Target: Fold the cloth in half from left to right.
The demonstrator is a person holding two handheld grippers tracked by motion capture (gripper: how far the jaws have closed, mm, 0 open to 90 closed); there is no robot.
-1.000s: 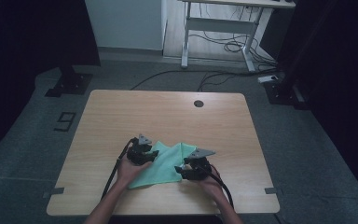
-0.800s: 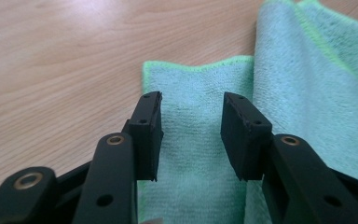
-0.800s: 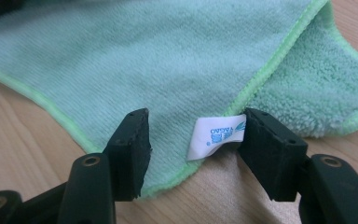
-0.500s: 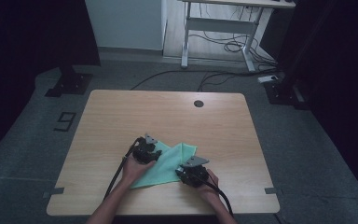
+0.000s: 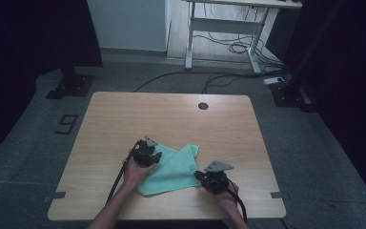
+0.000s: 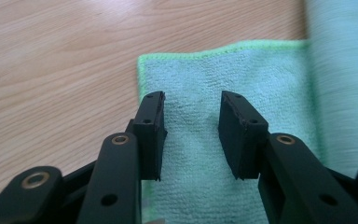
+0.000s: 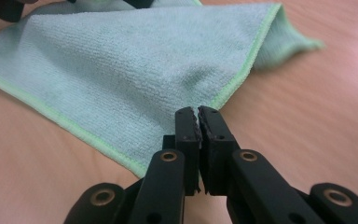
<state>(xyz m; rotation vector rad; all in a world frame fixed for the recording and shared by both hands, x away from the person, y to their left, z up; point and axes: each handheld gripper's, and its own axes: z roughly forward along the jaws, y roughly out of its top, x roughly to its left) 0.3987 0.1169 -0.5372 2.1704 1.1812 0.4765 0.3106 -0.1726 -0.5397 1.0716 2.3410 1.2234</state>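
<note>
In the left gripper view my left gripper (image 6: pixel 191 135) hangs over the cloth (image 6: pixel 242 74), whose right side blurs out and whose near part runs off the bottom edge. In the right gripper view my right gripper (image 7: pixel 197 123) hides the cloth corner it pinches. From above, my forearms are cut off at the table's (image 5: pixel 171 114) near edge.

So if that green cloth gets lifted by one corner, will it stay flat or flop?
Probably flop: the green cloth already lies folded over itself with a raised, creased corner. It looks thin and light. Its fuzzy weave likely grips well; the right hand-held gripper is shut on a corner.
</note>
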